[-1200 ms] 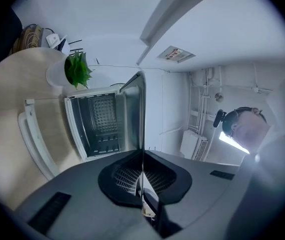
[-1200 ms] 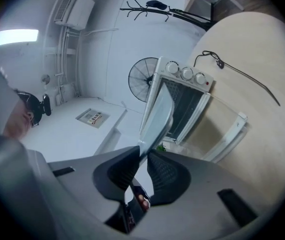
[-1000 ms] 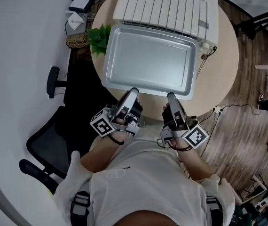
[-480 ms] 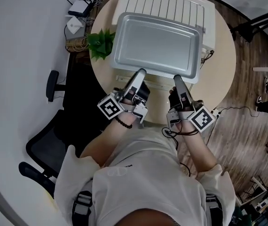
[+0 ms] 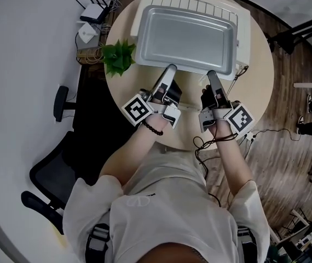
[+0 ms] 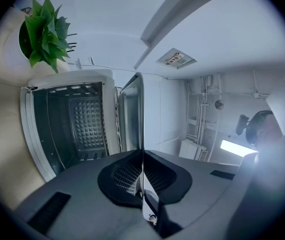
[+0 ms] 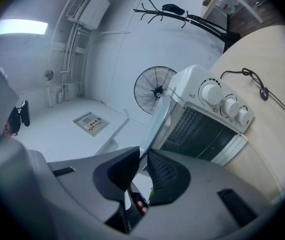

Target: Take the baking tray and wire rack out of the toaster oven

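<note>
Baking tray (image 5: pixel 186 37) was out, over toaster oven (image 5: pixel 200 4); L gripper (image 5: pixel 170 69) & R gripper (image 5: pixel 211 74) clamped its rim. Wire rack prob. still left.

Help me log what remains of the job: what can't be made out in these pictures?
- Wire rack: head view, the silver metal baking tray covers the white toaster oven; left gripper view, its dark cavity shows no clear rack.
- Markings on the oven's white dials: right gripper view, too small.
- Tray's flat surfaces: both gripper views, seen edge-on only.
</note>
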Demonstrator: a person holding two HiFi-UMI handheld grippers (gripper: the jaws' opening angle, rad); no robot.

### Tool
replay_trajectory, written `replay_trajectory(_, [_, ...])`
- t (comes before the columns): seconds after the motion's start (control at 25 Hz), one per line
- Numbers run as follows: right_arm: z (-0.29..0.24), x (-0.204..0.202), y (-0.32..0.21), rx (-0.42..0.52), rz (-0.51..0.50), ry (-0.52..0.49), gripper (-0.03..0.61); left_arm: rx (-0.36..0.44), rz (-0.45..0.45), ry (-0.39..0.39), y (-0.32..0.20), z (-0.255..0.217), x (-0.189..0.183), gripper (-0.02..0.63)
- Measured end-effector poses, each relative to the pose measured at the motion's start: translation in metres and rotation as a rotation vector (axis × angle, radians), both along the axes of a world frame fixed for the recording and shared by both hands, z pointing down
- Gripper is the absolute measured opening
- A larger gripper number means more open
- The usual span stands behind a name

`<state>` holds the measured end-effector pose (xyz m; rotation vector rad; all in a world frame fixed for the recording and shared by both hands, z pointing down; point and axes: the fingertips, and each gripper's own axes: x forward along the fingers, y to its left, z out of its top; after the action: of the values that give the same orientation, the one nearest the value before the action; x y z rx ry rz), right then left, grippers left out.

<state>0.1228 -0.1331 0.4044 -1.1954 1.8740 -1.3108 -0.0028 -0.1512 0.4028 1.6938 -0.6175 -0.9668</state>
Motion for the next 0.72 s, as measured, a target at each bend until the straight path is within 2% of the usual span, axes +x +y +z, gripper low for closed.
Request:
replay_trajectory(0.44, [0.006, 0.018, -0.059, -0.028, 0.048, -0.033, 0.046, -0.031, -0.005, -0.017, -0.059, 0.003, 0.019, 0.009])
replay_trajectory(0.72, [0.003, 0.021, -0.074, -0.029, 0.072, -0.046, 0.045, -0.039, -0.019, -0.003, -0.076, 0.000, 0.022, 0.009])
